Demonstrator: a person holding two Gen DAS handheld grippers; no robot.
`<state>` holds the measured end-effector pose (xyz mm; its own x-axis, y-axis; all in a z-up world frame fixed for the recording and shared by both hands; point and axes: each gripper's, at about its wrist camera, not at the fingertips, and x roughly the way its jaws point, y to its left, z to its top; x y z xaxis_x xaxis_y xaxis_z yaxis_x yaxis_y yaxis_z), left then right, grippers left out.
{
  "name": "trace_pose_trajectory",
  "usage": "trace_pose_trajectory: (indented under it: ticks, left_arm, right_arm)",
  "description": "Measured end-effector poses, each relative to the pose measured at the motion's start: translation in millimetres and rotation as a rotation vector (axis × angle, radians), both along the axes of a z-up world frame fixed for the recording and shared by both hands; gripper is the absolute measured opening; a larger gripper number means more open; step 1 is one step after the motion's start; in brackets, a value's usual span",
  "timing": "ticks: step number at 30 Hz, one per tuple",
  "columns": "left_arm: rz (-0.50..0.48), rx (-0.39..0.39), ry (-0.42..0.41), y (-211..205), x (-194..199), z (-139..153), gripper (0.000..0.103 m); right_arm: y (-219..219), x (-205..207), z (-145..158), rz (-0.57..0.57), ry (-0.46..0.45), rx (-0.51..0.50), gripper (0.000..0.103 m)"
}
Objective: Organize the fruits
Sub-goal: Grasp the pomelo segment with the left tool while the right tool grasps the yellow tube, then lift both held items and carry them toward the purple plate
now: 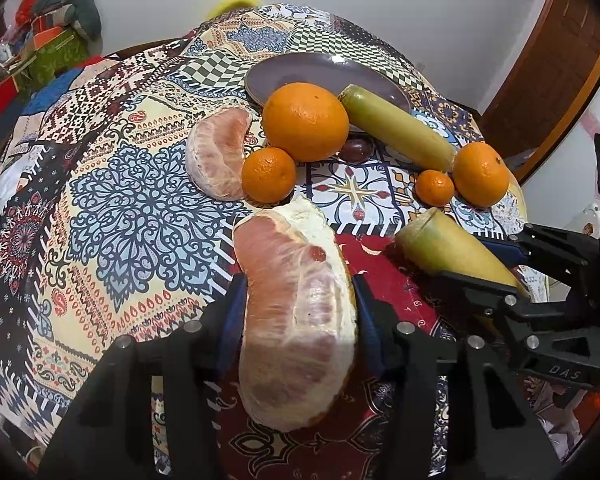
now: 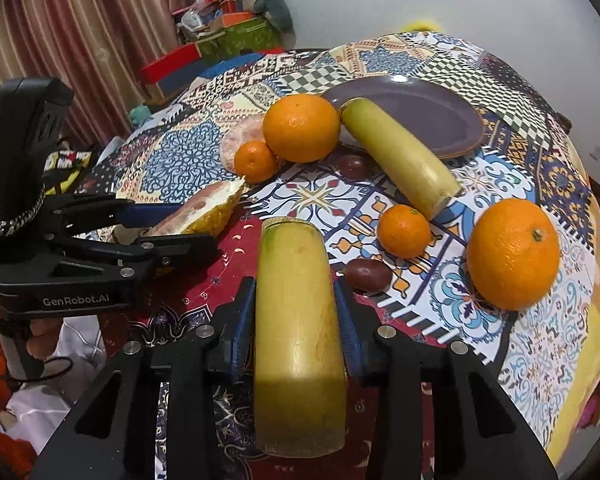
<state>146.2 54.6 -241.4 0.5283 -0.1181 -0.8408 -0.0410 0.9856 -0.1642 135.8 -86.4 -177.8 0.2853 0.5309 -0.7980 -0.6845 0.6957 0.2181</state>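
Observation:
My left gripper (image 1: 298,304) is shut on a peeled pomelo wedge (image 1: 296,320), held over the patterned tablecloth; it shows from the side in the right wrist view (image 2: 204,210). My right gripper (image 2: 296,312) is shut on a yellow-green sugarcane piece (image 2: 298,340), seen at right in the left wrist view (image 1: 452,250). On the cloth lie a second pomelo wedge (image 1: 220,152), a big orange (image 1: 306,120), a small tangerine (image 1: 269,175), a second sugarcane piece (image 1: 396,126), another small tangerine (image 1: 435,187) and another orange (image 1: 482,174).
A purple plate (image 2: 440,110) sits at the far side of the table, with the sugarcane end resting on its rim. Two dark round fruits (image 2: 368,274) (image 2: 352,166) lie among the fruit. Boxes and clutter (image 2: 228,28) stand beyond the table's left edge.

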Motion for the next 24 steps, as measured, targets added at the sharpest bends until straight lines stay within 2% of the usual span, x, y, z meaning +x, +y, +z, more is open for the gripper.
trace_pose_trajectory:
  ticks: [11,24]
  left_arm:
    - [0.005,0.031,-0.111,-9,-13,42,0.05]
    - [0.03,0.041,-0.231,-5,-1,87,0.05]
  right_arm:
    - [-18,-1,33,-0.068,-0.066,0.067,0.034]
    - [-34,11,75,-0.149,-0.177,0.131,0.034]
